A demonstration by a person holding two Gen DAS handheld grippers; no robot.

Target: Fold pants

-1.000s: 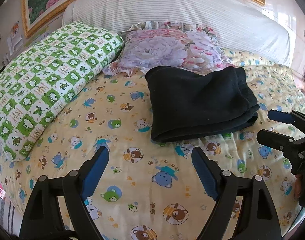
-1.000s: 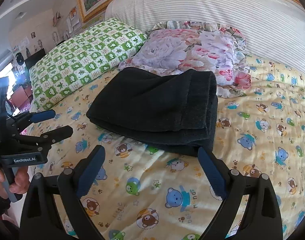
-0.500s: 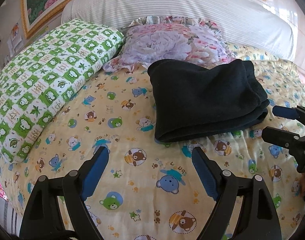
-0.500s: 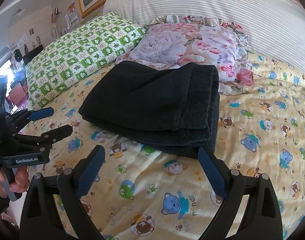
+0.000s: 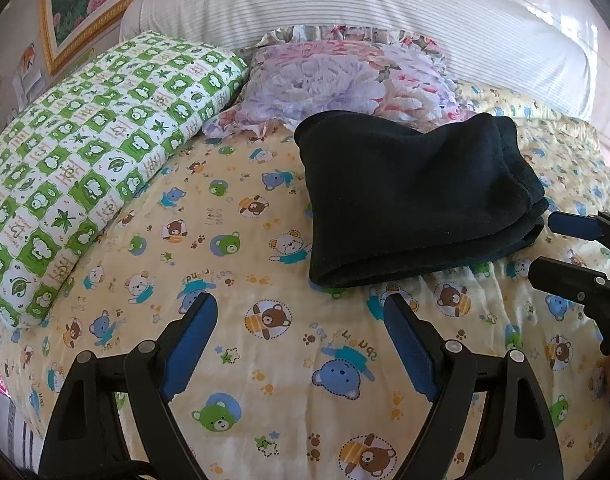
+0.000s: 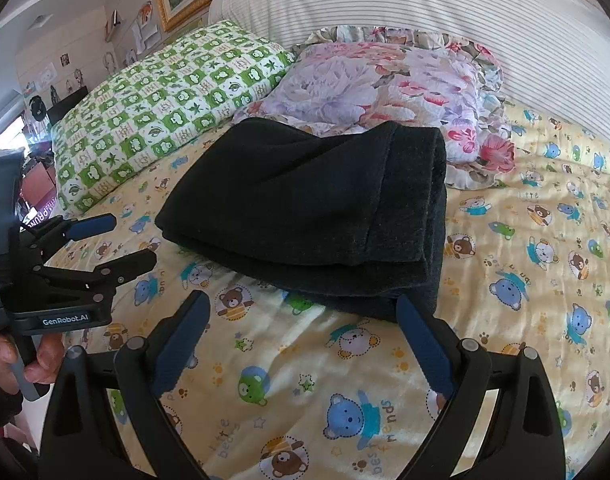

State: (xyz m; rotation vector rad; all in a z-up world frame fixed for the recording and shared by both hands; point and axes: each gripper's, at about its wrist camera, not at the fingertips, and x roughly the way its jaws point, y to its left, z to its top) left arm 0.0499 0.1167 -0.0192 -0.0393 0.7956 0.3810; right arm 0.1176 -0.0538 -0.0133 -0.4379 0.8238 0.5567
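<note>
Above the bedsheet (image 5: 233, 360), left gripper (image 5: 301, 306) and right gripper (image 6: 301, 304), jaws wide, empty, facing folded pants (image 6: 305, 208).

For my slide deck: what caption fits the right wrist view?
Folded black fleece pants on a bear-print yellow bedsheet, both open hand-held grippers, right and left, empty.
</note>
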